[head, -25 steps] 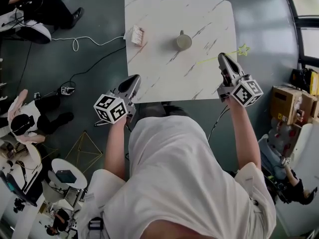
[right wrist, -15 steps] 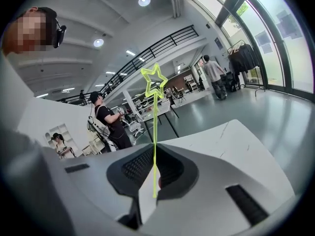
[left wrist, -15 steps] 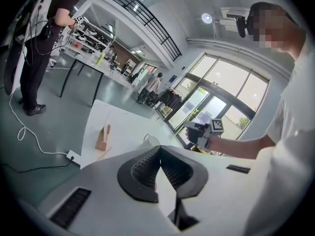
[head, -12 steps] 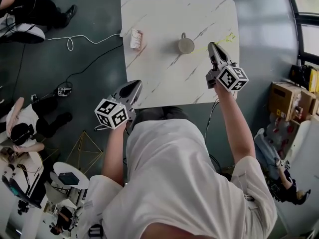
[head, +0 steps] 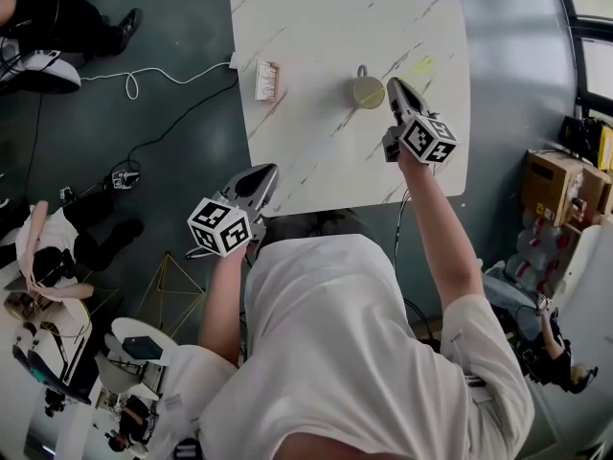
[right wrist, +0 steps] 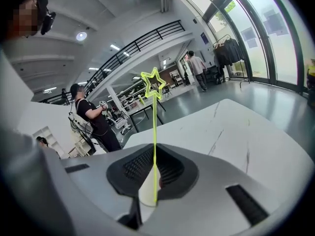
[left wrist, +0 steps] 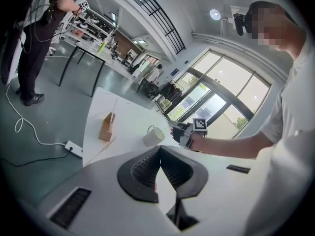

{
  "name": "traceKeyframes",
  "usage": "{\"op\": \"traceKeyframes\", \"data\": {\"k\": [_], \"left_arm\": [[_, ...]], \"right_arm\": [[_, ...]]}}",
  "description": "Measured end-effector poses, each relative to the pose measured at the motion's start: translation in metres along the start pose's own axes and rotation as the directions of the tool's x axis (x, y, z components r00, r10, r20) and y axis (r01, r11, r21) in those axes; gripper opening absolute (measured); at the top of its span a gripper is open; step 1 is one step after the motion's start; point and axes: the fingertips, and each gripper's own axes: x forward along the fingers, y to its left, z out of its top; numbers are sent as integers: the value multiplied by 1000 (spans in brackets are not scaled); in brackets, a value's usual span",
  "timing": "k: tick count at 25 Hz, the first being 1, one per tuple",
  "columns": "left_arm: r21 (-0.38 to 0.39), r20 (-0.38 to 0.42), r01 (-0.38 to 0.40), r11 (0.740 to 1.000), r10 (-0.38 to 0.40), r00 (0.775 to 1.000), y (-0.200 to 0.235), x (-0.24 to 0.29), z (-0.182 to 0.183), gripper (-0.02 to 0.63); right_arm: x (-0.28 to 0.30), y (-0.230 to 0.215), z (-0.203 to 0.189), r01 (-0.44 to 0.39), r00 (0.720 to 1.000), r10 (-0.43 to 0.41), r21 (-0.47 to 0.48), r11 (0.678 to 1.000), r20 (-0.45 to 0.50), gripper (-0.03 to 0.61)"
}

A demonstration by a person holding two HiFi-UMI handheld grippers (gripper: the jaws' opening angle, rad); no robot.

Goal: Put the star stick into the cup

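1. Right gripper (head: 393, 85): fingers closed on the lower end of the star stick (right wrist: 154, 132). The stick runs straight out from between them, star at the far end.
2. Star stick: held above the surface (head: 316, 27), not in the cup (head: 365, 91). In the head view it shows only as a faint yellow line (head: 418, 64).
3. Right gripper's tips are just beside the cup, on its right.
4. Left gripper (left wrist: 160, 154): fingers shut together with nothing between them, at the surface's near left edge, well apart from the cup.
5. Small brown box (head: 265, 80): on the surface, left of the cup.
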Motion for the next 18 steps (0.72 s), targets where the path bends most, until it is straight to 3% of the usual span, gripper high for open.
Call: {"op": "traceKeyframes", "data": {"k": [9,12,18], "left_arm": [[-21,-11,-15,1000,14,1000,27,-7,-1,14],[-25,-12,-11,1000,10,1000,30,-7,-2,14],[-23,-13,13,1000,-13,1000,27,-3,0,14]], "right_arm": [[16,-10,-30,48,998,-48,-9,999,-49,34],[16,-10,-36,50,996,-51,-19,999,-74,101],[9,-9,-33,74,993,-77,-38,997,-89,126]]}}
